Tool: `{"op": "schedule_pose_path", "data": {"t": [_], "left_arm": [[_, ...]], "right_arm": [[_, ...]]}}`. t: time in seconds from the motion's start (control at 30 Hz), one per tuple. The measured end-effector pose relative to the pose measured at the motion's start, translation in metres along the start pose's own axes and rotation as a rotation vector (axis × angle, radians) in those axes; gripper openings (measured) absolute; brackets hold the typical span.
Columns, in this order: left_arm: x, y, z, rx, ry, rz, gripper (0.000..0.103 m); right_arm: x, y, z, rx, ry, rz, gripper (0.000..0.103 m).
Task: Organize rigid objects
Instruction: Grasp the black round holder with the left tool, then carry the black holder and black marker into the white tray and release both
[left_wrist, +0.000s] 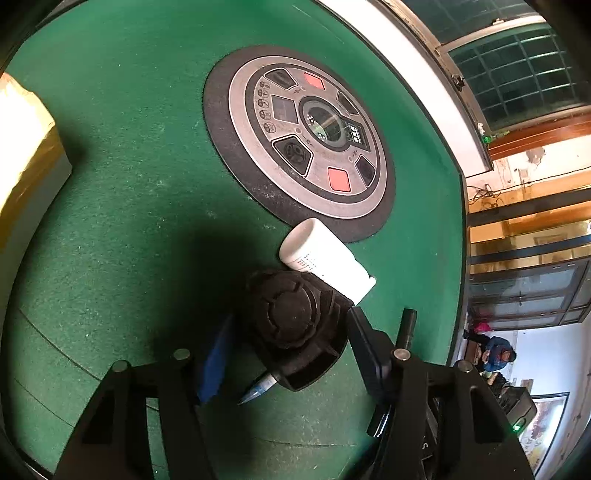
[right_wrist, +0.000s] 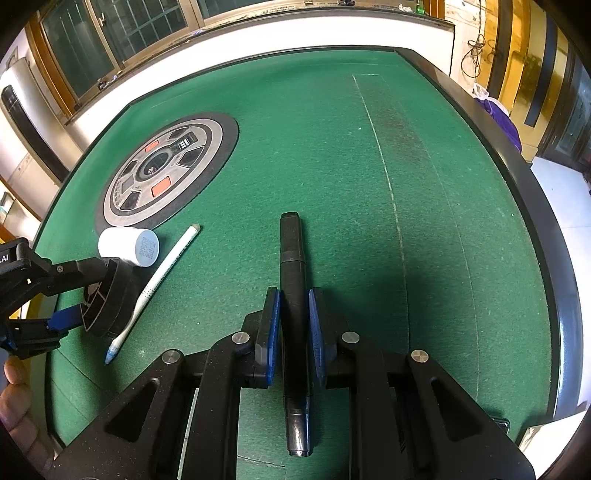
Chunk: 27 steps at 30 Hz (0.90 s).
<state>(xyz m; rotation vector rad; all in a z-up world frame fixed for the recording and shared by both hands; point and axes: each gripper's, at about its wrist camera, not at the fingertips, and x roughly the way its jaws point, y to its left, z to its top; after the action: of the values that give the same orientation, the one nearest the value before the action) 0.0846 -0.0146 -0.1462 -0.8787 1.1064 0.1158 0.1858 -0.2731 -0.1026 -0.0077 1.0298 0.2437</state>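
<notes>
Black marker (right_wrist: 293, 280) in right tool (right_wrist: 294, 325)

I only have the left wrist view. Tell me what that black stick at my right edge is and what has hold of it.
Observer: It is a black marker, clamped between the blue pads of the right gripper, with both ends sticking out.
Operator: Now the blue tip poking out from under the black round thing. Give me the rest of it.
Observer: It is a long white pen lying flat on the green felt alongside the black round object. Its far end is near the white bottle.
Operator: Report the bottle's end that faces away from me.
Observer: It is a flat bluish base with printed digits, too small to read.
</notes>
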Motion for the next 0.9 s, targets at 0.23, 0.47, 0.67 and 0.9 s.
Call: {"op": "schedule_pose_path", "data": {"t": [0.23, 0.47, 0.67, 0.9], "left_arm": [[0.002, -0.018, -0.004, 0.106, -0.038, 0.144, 0.051], [0.008, -0.026, 0.002, 0.206, -0.020, 0.183, 0.050], [-0.006, -0.006, -0.009, 0.222, 0.013, 0.111, 0.049], [-0.036, 0.027, -0.029, 0.204, 0.004, 0.061, 0.049]], "right_arm": [[0.000, -0.001, 0.000, 0.006, -0.001, 0.004, 0.015], [0.000, -0.001, -0.001, 0.004, -0.002, 0.002, 0.015], [-0.001, 0.003, -0.003, -0.008, 0.010, 0.060, 0.015], [-0.006, 0.018, -0.006, -0.051, 0.038, 0.331, 0.014]]}}
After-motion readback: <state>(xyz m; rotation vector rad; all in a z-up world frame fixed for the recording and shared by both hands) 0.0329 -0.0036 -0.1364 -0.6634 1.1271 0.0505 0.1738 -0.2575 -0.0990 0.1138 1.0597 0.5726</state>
